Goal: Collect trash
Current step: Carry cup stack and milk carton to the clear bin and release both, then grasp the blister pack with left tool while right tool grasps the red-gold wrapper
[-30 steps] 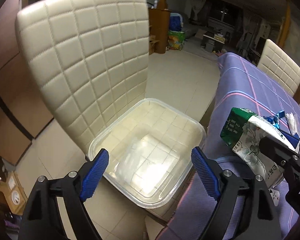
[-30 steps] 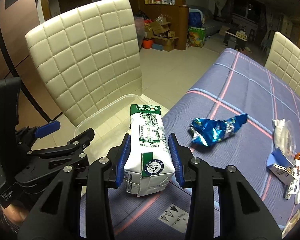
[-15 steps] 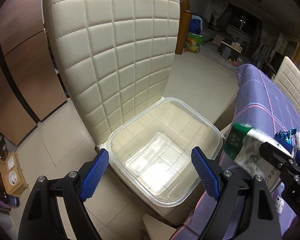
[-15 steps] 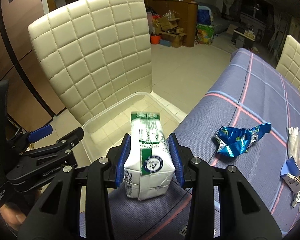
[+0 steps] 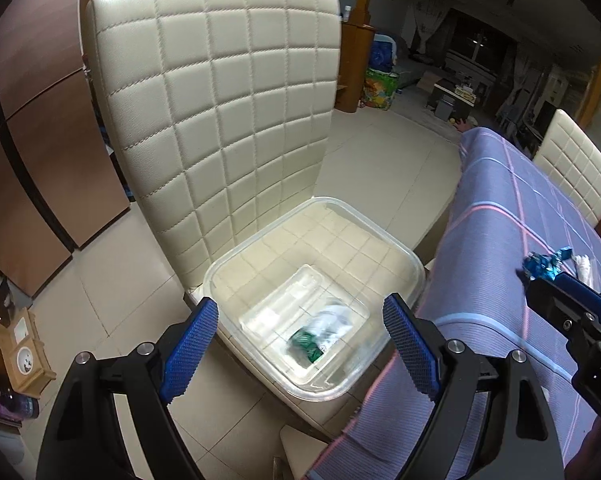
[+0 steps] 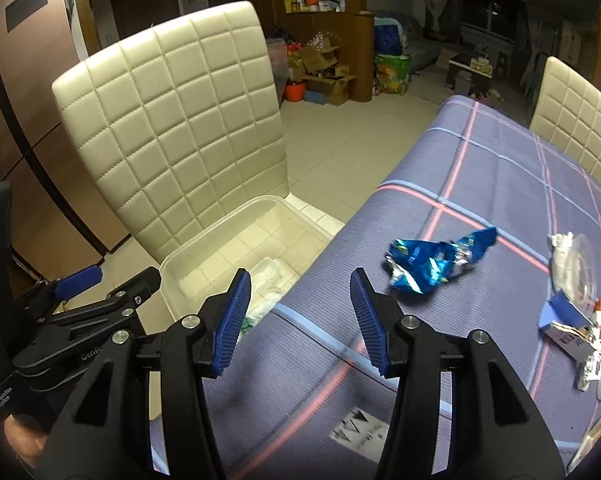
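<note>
A bin (image 5: 404, 258) sits on the seat of a chair (image 5: 220, 100), against the chair's backrest. The chair stands just beside the left edge of the worktop (image 6: 480, 208). A carton (image 5: 320, 332) lies inside the bin, near the side closest to the worktop, next to a tray (image 5: 292, 296) on the bin floor. On the worktop, a crumpled wrapper (image 6: 436, 258) lies a short way in from the left edge. Further right, near the right edge of the view, lie a lid (image 6: 580, 268), a small box (image 6: 564, 320) and a tube (image 6: 600, 316), close together. A second chair (image 6: 576, 116) stands at the far side of the worktop.
</note>
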The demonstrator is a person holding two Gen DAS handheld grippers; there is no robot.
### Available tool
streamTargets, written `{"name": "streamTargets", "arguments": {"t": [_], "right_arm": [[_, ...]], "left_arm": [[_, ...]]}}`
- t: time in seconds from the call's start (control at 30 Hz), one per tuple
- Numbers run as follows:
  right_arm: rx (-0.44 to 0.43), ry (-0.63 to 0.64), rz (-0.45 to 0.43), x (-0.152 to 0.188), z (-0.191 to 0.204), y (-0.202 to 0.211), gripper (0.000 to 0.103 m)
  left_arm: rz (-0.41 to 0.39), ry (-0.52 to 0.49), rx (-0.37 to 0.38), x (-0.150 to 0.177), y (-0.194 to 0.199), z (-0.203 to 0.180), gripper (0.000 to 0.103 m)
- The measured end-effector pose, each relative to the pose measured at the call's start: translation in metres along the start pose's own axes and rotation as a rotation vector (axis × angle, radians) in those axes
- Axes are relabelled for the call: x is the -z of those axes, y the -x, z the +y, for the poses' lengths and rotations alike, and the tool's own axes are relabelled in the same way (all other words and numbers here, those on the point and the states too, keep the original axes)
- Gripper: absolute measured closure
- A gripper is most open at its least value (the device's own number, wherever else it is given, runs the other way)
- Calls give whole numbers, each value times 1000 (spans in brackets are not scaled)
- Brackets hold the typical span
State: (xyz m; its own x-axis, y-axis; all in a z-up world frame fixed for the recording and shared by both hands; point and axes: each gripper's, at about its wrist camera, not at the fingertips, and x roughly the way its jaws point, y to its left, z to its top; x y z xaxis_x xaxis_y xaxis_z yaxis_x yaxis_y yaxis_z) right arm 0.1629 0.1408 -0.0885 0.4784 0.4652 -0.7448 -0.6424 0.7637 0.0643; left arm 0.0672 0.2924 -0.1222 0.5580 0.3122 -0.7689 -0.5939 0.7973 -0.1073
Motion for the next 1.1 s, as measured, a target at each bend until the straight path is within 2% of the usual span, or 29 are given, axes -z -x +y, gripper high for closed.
{"name": "streamTargets", "arguments": {"t": [0.13,0.33,0.37,0.43,0.53,0.87,1.1], "right_arm": [[18,-18,-20,8,-14,17,49],[73,-101,-31,29,-58,45,49],[92,-122,-30,34,-69,51,48],[121,-168,-35,45,-89,64,39],[176,-219,-62,61,-116,85,35],[356,-350,-73,131,-201,144,34],[432,-433,-118,155,-248,178,34]], "left_arm": [[-5,-38,20,4,11,-19,21],[-16,-118,62,15,28,-63,21],[-16,-132,73,17,30,-72,21],[-14,-174,102,23,36,-94,21],[-20,-237,135,33,47,-125,21],[-13,-418,237,70,72,-222,20],[-10,-514,293,90,84,-282,20]]}}
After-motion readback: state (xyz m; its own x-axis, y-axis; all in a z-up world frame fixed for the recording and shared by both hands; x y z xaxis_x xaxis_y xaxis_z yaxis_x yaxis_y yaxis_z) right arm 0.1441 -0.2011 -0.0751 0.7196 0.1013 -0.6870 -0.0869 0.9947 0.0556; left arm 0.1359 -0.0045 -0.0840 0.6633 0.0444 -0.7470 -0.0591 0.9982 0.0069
